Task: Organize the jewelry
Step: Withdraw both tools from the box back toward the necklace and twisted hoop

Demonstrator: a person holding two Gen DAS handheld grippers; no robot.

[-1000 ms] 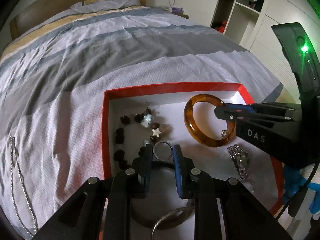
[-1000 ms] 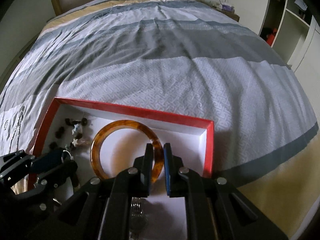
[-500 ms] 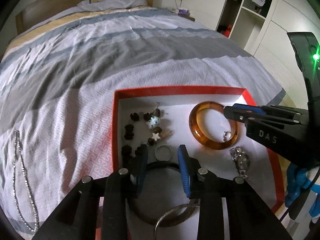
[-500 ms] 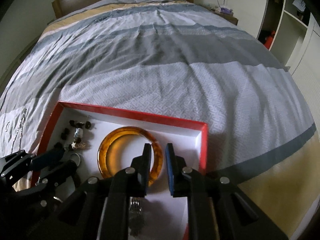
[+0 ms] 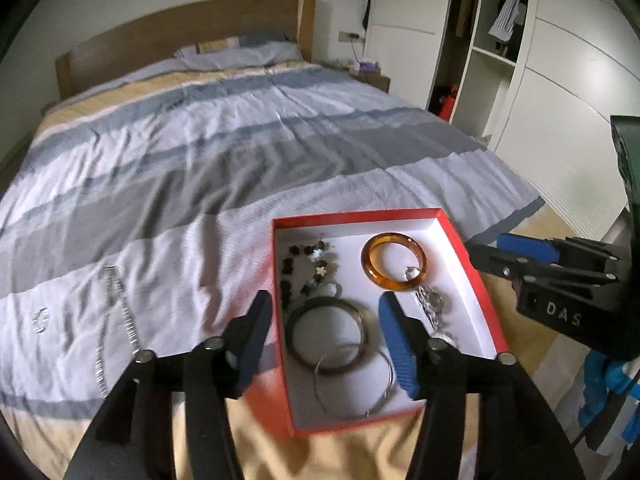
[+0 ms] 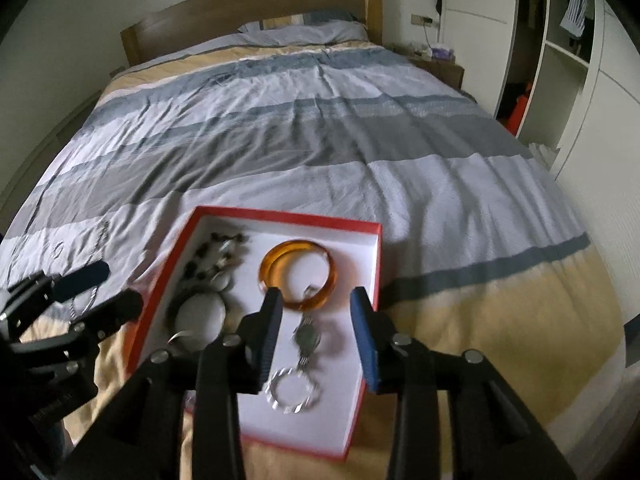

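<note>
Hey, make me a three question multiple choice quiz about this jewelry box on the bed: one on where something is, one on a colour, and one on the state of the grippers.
1. Where does the silver chain necklace lie?
A. inside the red box
B. on the bedspread, outside the box on its left side
C. on the pillow

2. What colour is the bangle in the far right part of the red box?
A. amber
B. green
C. white

3. How do the left gripper and right gripper stand?
A. both shut on jewelry
B. left shut, right open
C. both open, holding nothing

Answers:
1. B, the chain stretches over the bedspread beyond the box's left wall.
2. A, the ring is translucent orange-brown against the white lining.
3. C, each wrist view shows wide-spread fingers with nothing between them.
</note>
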